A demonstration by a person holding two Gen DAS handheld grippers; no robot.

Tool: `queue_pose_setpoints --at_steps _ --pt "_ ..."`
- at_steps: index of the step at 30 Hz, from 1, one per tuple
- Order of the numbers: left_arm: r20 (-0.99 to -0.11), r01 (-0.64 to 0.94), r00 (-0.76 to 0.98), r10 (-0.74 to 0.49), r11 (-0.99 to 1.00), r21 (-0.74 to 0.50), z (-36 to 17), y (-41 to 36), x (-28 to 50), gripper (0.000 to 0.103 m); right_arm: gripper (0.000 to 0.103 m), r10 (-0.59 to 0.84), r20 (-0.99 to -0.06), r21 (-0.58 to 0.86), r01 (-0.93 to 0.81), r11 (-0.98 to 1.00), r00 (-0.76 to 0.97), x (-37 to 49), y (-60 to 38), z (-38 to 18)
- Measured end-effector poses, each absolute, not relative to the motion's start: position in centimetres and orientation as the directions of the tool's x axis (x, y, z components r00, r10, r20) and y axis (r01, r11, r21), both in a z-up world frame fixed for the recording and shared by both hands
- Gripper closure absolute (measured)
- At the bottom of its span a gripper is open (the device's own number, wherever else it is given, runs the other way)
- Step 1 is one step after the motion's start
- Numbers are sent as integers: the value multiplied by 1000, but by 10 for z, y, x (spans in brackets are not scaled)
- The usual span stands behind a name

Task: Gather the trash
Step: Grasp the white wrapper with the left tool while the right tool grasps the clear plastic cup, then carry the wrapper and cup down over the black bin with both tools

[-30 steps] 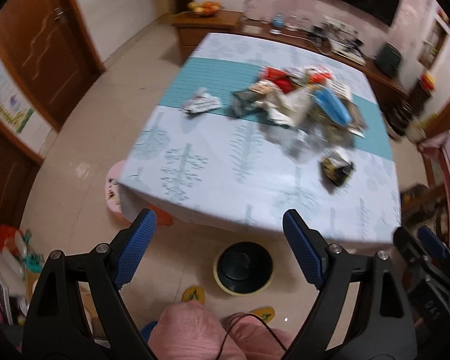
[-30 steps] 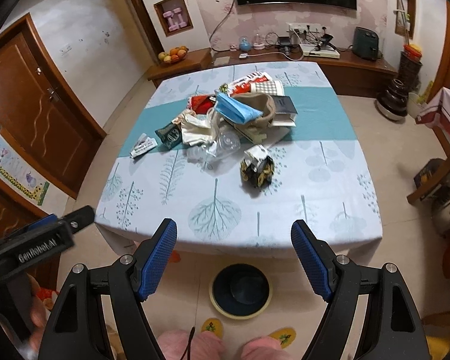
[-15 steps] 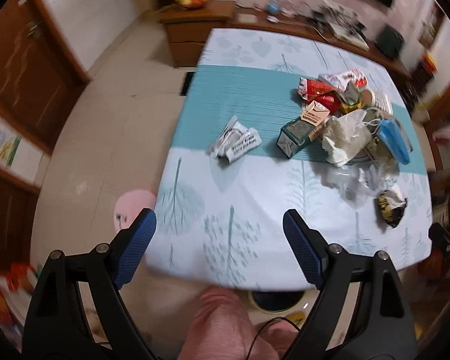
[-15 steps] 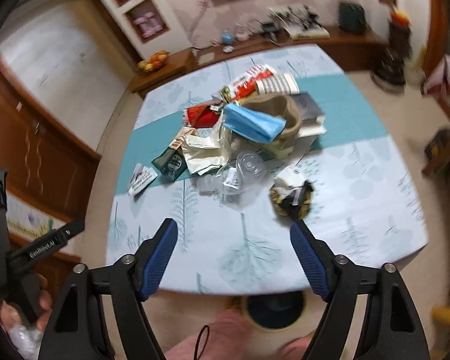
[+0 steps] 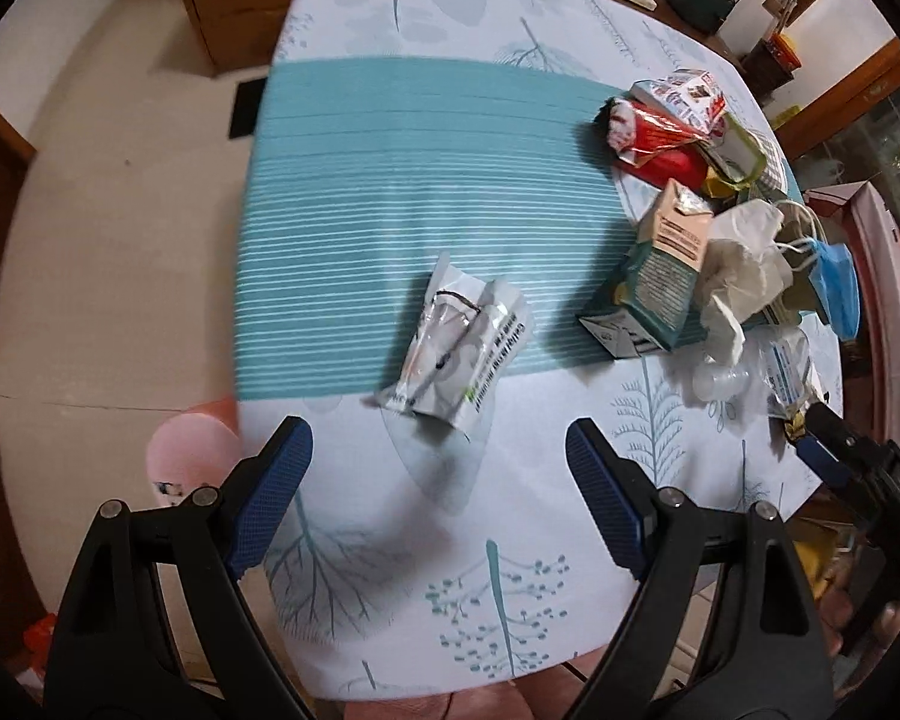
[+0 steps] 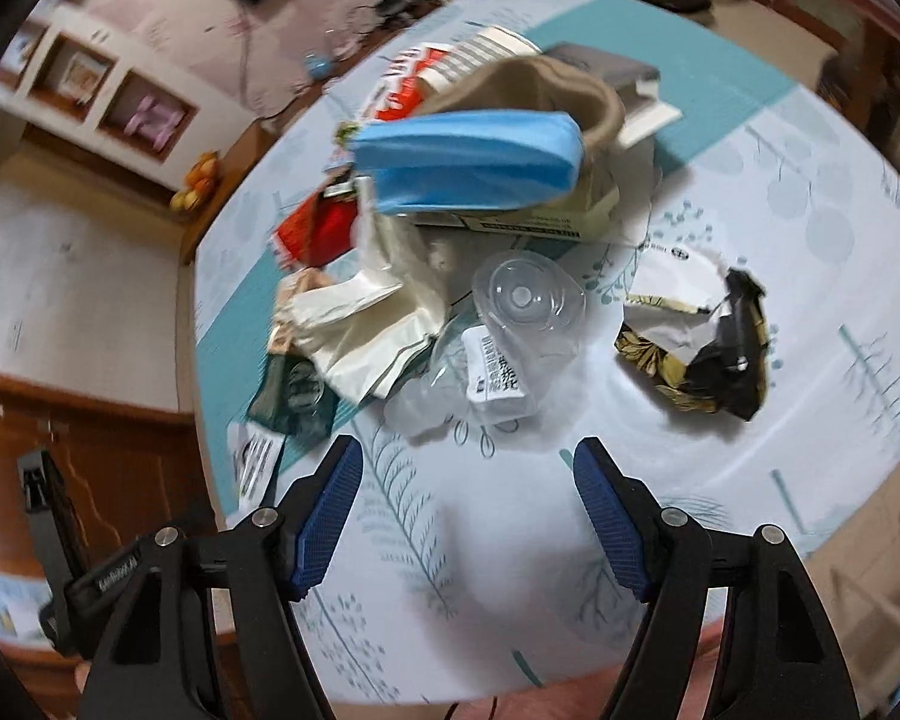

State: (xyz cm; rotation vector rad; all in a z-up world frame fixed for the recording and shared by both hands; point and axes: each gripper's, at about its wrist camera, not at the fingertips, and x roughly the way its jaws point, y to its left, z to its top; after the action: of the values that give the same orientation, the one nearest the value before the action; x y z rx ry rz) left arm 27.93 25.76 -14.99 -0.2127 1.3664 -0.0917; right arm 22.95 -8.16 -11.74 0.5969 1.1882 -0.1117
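Observation:
A pile of trash lies on the leaf-print tablecloth (image 5: pixel 390 546). My left gripper (image 5: pixel 435 444) hangs open just short of a silver-white wrapper (image 5: pixel 456 348), with nothing between its fingers. Beyond it lie a green carton (image 5: pixel 648 282), red wrappers (image 5: pixel 660 138), crumpled white paper (image 5: pixel 744 264) and a blue mask (image 5: pixel 837 282). My right gripper (image 6: pixel 468 462) hovers just short of a crushed clear plastic cup (image 6: pixel 510 348); its jaws are closing with nothing between them. A black and gold wrapper (image 6: pixel 702 354) lies to its right, the blue mask (image 6: pixel 468 162) behind.
A pink stool (image 5: pixel 192 450) stands on the floor off the table's left edge. A wooden cabinet (image 5: pixel 234 6) and a cluttered shelf stand behind the table. The right gripper's tip (image 5: pixel 834 450) shows at the right edge of the left wrist view.
Both grippers have come down and forward from above the floor to over the table, close to the trash. The floor bin has dropped out of view. The right gripper's jaws have narrowed slightly.

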Motion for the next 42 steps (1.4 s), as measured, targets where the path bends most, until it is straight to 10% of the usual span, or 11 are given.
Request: queue_pose_setpoints --at_steps 19,30,42 --pt "-969 59 117 -219 975 -213 -194 232 318 19 58 236 -873 452 530 717 426 278 -85 -172" --pt "-983 112 138 -120 988 -105 -202 180 320 86 64 262 -849 510 586 629 458 280 -96 -187" --pt "-982 196 137 -132 975 -104 -187 102 273 90 81 258 -832 511 498 701 490 240 -89 -160"
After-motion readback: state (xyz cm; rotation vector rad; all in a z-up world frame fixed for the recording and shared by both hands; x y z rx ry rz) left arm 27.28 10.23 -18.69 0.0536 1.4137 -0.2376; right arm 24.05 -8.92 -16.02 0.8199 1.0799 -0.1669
